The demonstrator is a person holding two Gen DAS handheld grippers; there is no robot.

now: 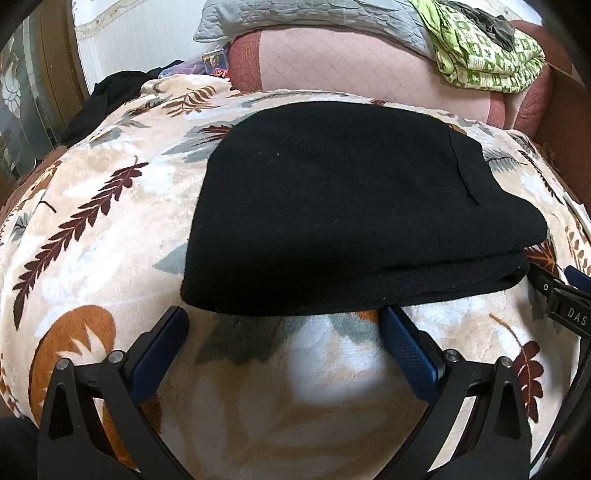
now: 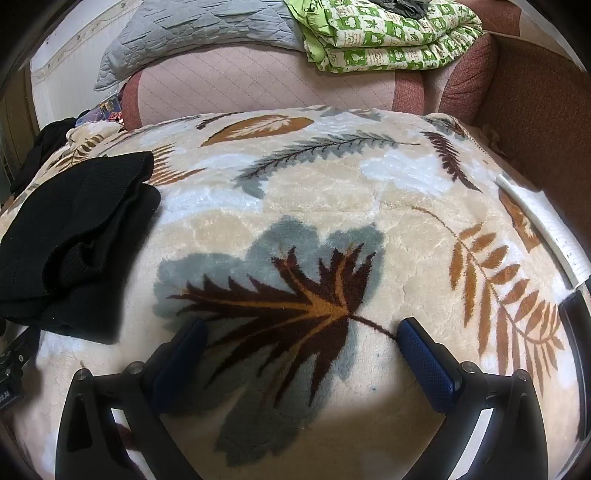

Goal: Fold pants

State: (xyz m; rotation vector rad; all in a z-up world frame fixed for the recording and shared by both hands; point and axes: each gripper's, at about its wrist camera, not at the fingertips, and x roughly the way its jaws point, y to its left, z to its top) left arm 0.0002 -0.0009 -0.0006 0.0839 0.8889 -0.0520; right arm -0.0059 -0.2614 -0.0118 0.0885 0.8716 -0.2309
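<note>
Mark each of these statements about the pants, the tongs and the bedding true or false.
1. The black pants lie folded on the leaf-print blanket. True.
2. The left tongs grip the pants. False: they are open, just short of the near edge.
3. The right tongs are open over bare blanket. True.
4. The green quilt lies on top of the pants. False: it sits on the pink sofa behind.
5. Seen from the right tongs, the pants lie left. True.

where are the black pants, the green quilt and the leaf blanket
black pants (image 1: pixel 332 206), left wrist view, flat top layer
green quilt (image 2: pixel 388 33), right wrist view, folded stack's top
leaf blanket (image 2: pixel 314 206), right wrist view, bare middle
</note>
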